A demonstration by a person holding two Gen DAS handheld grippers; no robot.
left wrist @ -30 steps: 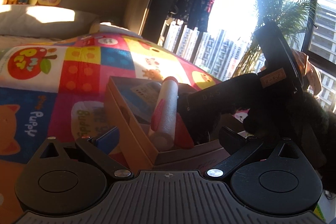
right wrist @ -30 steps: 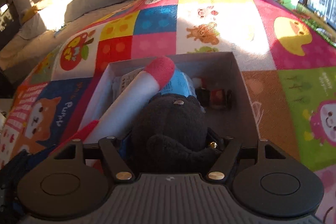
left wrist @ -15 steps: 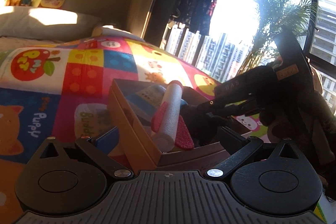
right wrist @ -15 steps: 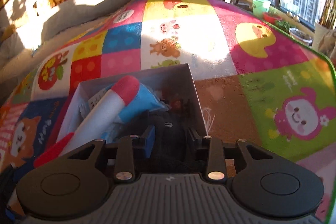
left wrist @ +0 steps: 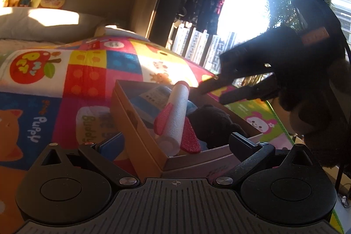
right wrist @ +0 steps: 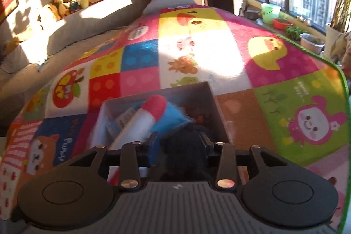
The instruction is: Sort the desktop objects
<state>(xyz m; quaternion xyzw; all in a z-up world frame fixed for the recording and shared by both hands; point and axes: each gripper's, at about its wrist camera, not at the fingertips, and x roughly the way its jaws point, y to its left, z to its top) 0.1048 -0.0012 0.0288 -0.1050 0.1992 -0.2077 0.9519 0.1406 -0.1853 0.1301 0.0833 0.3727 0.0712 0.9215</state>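
A: What changed just now?

B: The right gripper (left wrist: 210, 95) has come up out of the box (left wrist: 136, 122). A moment ago it was down among the contents over the black plush toy (left wrist: 215, 122); now, in the left wrist view, it hangs at the right of the frame, above the box. Its fingers are opening, with nothing between them.

A: So the plush is delivered?

B: I'd judge so. It lies at the box's near right end, free of the fingers.

A: And the rest of the box?

B: A white foam rocket (left wrist: 175, 115) with a red nose and fins runs lengthwise, leaning on the near wall. A blue packet (left wrist: 149, 100) with a label sits under it. There's something small and red at the far end, too blurred to name.

A: The left gripper (left wrist: 177, 144)?

B: It hasn't moved. Its fingers are wide apart, astride the box's near corner at the bottom of the frame, gripping nothing. The box rests on the play mat (left wrist: 87, 76).
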